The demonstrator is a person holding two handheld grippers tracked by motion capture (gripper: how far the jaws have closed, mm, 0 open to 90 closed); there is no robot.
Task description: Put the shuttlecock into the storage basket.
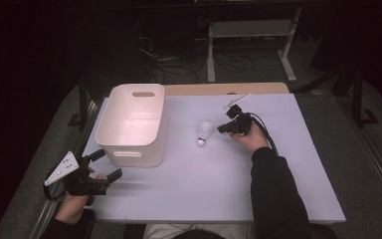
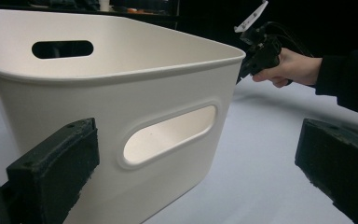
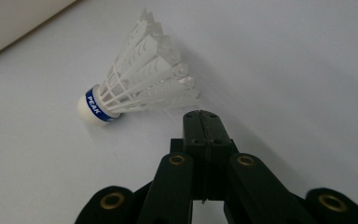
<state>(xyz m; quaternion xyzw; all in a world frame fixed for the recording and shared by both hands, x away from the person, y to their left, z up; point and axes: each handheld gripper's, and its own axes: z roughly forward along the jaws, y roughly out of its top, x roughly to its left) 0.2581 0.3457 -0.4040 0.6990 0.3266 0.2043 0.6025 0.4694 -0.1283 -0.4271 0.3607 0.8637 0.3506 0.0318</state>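
**Shuttlecock on the table, closed right gripper just beside its feathers**

White feathered shuttlecock (image 1: 204,133) with a white cork tip and a blue band lies on its side on the pale lilac table top (image 1: 278,189), near the middle, between the white plastic bin and the right gripper. In the high view its cork end points toward the person's edge. It rests free; nothing holds it.

Right gripper (image 1: 223,129), black, held in the person's right hand (image 1: 248,138), sits low over the table just beside the shuttlecock. In the right gripper view (image 3: 202,113) the two jaws are pressed flat together with nothing between them, their tip just short of the feather skirt (image 3: 154,74); touching or not, cannot tell.

Left gripper (image 1: 108,165), black with a grey three-cornered plate, held in the left hand (image 1: 72,206) at the near left corner of the table. Jaws stand wide apart, empty, aimed at the near wall of the white plastic rectangular bin (image 2: 121,93) with oval handle slots.

Bin upright, well apart from the shuttlecock.
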